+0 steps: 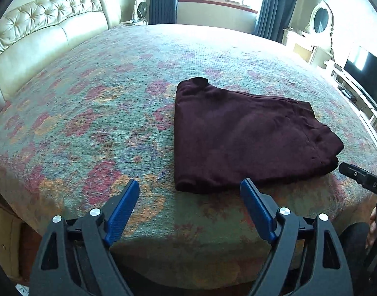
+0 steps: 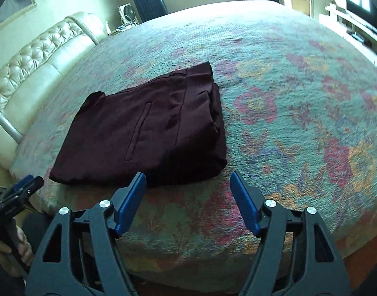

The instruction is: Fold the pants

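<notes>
From the left wrist camera, I see the dark maroon pants (image 1: 247, 135) lying as a compact, layered packet on the floral bedspread (image 1: 89, 113), toward the near edge of the bed. My left gripper (image 1: 189, 187) hangs just short of the packet's near hem, its blue pads (image 1: 121, 212) spread wide with only bedspread between them; nothing is gripped. The tip of my right gripper (image 1: 361, 175) pokes in at the right edge, close beside the packet's near right corner, and from here I cannot tell how its fingers stand.

From the right wrist camera, the same packet (image 2: 144, 128) shows its waistband, a slit pocket and stacked layers along the right fold, edges roughly square. My right gripper (image 2: 188, 180) has its fingers well apart and empty, the left pad just at the packet's near hem. My left gripper (image 2: 20, 187) shows at the lower left with a hand (image 2: 18, 246) on its handle.

I judge the folding essentially done: the pants sit flat and released. At most, a little squaring of the slightly uneven edges remains.
</notes>
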The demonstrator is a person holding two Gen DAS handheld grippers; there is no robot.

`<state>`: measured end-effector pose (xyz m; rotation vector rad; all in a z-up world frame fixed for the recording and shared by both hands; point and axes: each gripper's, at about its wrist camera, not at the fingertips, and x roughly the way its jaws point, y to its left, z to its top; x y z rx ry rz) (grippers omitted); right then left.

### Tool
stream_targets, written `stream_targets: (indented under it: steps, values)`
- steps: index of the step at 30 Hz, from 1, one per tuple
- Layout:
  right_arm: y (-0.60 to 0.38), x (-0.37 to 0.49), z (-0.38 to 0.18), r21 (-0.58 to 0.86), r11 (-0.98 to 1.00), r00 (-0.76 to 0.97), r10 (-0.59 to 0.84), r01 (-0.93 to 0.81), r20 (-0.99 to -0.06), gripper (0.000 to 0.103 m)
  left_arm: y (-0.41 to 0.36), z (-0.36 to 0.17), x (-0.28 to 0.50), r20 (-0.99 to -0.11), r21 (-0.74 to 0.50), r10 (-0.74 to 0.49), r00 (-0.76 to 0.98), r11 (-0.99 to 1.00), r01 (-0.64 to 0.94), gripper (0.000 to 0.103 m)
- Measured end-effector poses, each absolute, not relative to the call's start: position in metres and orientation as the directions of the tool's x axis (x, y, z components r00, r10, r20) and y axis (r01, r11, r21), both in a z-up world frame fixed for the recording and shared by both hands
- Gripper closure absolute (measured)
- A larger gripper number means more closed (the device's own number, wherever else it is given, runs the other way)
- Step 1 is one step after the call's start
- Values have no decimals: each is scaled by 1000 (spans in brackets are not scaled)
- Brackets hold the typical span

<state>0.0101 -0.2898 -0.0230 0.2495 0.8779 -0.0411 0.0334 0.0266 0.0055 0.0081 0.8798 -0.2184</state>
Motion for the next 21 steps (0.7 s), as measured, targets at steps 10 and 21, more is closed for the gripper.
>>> stream_targets:
  steps: [10,21]
  values:
    - [-277,11,-28,148,979,640,24,140,-768,22,30,4,27,-754,-107,-183,630,982,158,19]
    - [-273,10,-31,155,979,639,33,136,-769,22,25,5,23,-747,-85,-163,644,985,151,18]
